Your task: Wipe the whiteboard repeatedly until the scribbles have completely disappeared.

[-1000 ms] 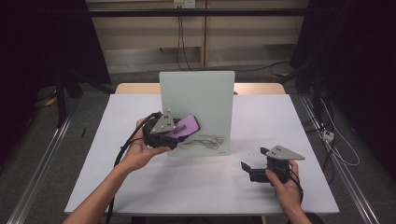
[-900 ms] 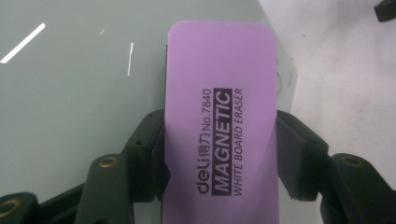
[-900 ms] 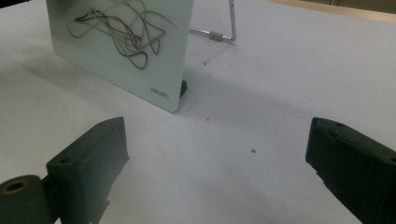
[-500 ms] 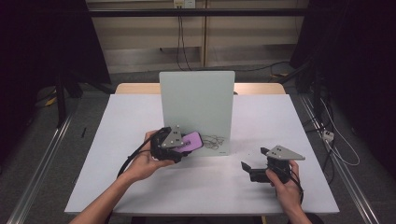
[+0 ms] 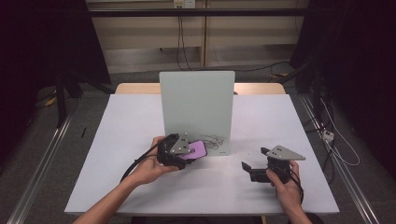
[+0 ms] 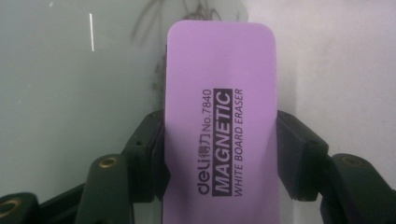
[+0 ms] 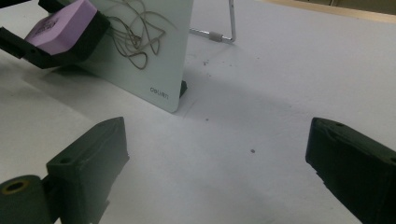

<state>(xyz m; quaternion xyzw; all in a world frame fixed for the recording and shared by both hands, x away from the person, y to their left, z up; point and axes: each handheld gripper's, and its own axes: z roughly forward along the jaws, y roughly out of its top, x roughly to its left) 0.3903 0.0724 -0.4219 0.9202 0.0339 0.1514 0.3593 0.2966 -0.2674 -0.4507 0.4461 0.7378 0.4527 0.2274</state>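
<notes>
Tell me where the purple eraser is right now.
In the high view, the purple eraser sits clamped in the left gripper, left of table centre, at the whiteboard base beside the scribbles.

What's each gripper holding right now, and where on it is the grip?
The left gripper clamps the purple whiteboard eraser by its two long sides, near the lower half. The right gripper is open and holds nothing.

A lab-style recording bay, not a home or shop

A bare white surface (image 5: 140, 121) stands alone on grey floor (image 5: 42, 154); black curtains (image 5: 46, 42) close off both sides; metal floor rails (image 5: 32, 186) run along it; cables (image 5: 180, 42) hang from a wall socket (image 5: 183, 3) behind; loose leads (image 5: 336, 140) trail across the floor at the right.
</notes>
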